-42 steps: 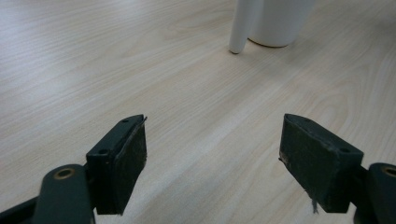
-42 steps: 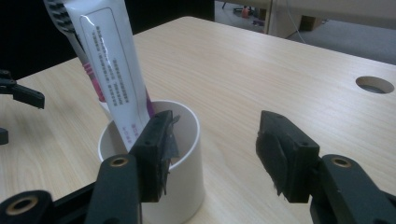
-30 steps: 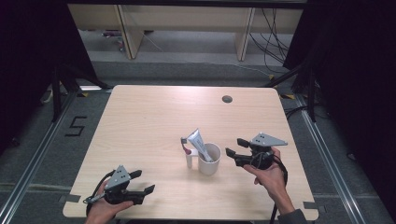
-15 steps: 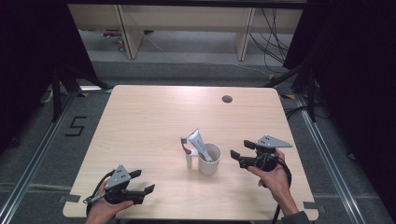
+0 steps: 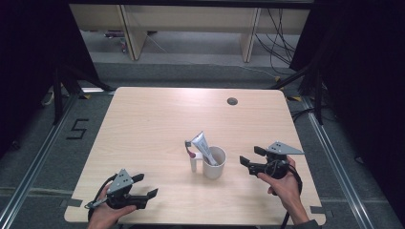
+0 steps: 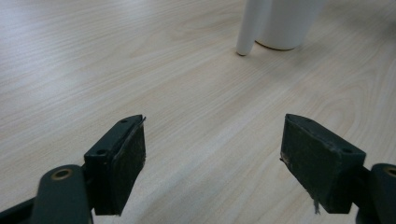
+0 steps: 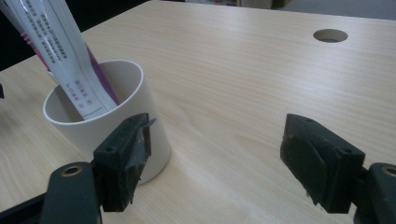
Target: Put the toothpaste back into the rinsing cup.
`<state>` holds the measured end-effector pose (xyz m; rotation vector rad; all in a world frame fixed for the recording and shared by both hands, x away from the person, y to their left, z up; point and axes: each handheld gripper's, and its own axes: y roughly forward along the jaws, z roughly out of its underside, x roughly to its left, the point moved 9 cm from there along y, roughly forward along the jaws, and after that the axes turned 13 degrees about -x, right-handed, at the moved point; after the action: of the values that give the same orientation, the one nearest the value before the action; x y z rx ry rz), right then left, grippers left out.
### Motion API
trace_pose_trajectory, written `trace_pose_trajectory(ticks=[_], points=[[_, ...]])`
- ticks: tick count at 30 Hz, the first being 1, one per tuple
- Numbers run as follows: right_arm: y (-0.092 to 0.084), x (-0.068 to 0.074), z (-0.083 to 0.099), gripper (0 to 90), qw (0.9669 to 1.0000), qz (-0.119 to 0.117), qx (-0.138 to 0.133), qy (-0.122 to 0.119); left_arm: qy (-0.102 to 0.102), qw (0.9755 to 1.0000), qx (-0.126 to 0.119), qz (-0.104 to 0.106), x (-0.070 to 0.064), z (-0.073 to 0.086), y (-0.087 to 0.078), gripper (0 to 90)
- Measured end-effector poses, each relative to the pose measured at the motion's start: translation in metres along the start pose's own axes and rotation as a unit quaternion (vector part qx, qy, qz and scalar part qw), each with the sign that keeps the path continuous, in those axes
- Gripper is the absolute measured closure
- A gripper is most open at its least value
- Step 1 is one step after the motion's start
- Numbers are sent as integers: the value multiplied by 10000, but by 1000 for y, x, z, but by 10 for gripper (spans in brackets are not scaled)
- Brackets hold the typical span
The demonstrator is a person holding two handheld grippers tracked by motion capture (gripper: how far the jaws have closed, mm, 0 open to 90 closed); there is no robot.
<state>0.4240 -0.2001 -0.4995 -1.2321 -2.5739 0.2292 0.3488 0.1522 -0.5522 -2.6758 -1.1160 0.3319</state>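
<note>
Right gripper (image 5: 249,159) fingers just opening, empty, beside white cup (image 5: 215,162)

Cup (image 6: 285,23) top, toothpaste tube (image 7: 51,51) top cropped.

a pale wood table (image 5: 143,124) with rounded corners and a round hole (image 5: 232,101) near its far edge stands on grey floor (image 5: 43,157). a "5" (image 5: 78,129) is marked on the floor at left. black curtains (image 5: 33,47) hang on both sides. beyond, wooden furniture legs (image 5: 131,33) and loose cables (image 5: 279,38).
</note>
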Motion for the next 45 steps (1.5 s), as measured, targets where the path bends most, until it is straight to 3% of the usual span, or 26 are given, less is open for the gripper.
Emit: trace_pose_trajectory(ticks=[1,2,3,4,5,7,10,15,17,18,21,24,25,26,27,28,29,30,31,36,37,38,42,43,44,45], points=[[-2,-2,-1,253,9999,4,-45,-106,-7,10000,-25,8,0,0,0,218],[-3,0,-1,252,10000,23,-39,19,35,10000,-1,19,0,0,-1,218],[-6,-2,0,251,9999,117,-7,-73,35,10000,-1,19,0,0,-1,218],[-8,1,0,249,9999,69,-70,94,45,10000,0,22,0,-1,0,218],[-9,-2,0,246,9999,43,-110,-88,43,10000,6,21,0,-1,0,218],[-15,-2,4,240,9998,134,-4,125,53,10000,6,31,-1,-1,0,218],[-16,-7,7,226,9997,177,-147,-15,46,10000,8,28,-1,-1,0,217],[-24,-9,14,215,9995,229,-114,205,51,10000,-24,28,-3,-1,0,217],[-26,-10,15,213,9995,254,-98,154,51,10000,-17,19,-3,-1,0,217],[-30,-8,18,211,9992,298,-57,270,72,10000,-1,38,-3,-1,0,217],[-33,-11,18,210,9994,310,-124,91,59,10000,-34,32,-3,-1,0,217],[-37,-7,21,208,9992,309,-120,228,49,10000,-20,33,-4,-1,-1,213],[-37,-11,22,205,9992,348,-182,41,49,10000,-27,35,-4,-1,-1,211],[-39,-9,23,200,9995,292,-120,82,63,9999,-24,81,-4,0,0,210],[-39,-5,24,197,9990,303,-140,284,50,10000,-40,77,-4,0,0,210],[-41,-8,25,196,9995,296,-112,86,49,10000,-28,80,-5,0,0,208],[-42,-5,27,190,9994,290,-82,197,50,10000,10,68,-4,1,0,204],[-42,-7,28,188,9995,312,-73,57,82,9999,44,65,-4,1,0,201],[-43,-5,30,184,9995,284,-75,141,98,9999,64,47,-4,2,0,198],[-45,-2,34,163,9996,237,-42,-123,34,10000,-7,77,-5,1,2,183],[-46,2,36,163,9997,232,21,55,26,10000,-15,78,-5,1,2,182],[-46,0,37,162,9997,201,14,-128,38,10000,11,47,-5,1,2,180],[-45,3,39,160,9997,160,-45,-197,44,9999,10,100,-5,2,2,176],[-46,4,42,160,9994,106,11,-326,28,10000,24,77,-5,3,3,175],[-46,7,44,161,9998,105,48,-146,16,10000,33,39,-5,3,2,174],[-44,5,44,160,9995,84,-25,-301,34,10000,50,43,-5,3,2,172]])
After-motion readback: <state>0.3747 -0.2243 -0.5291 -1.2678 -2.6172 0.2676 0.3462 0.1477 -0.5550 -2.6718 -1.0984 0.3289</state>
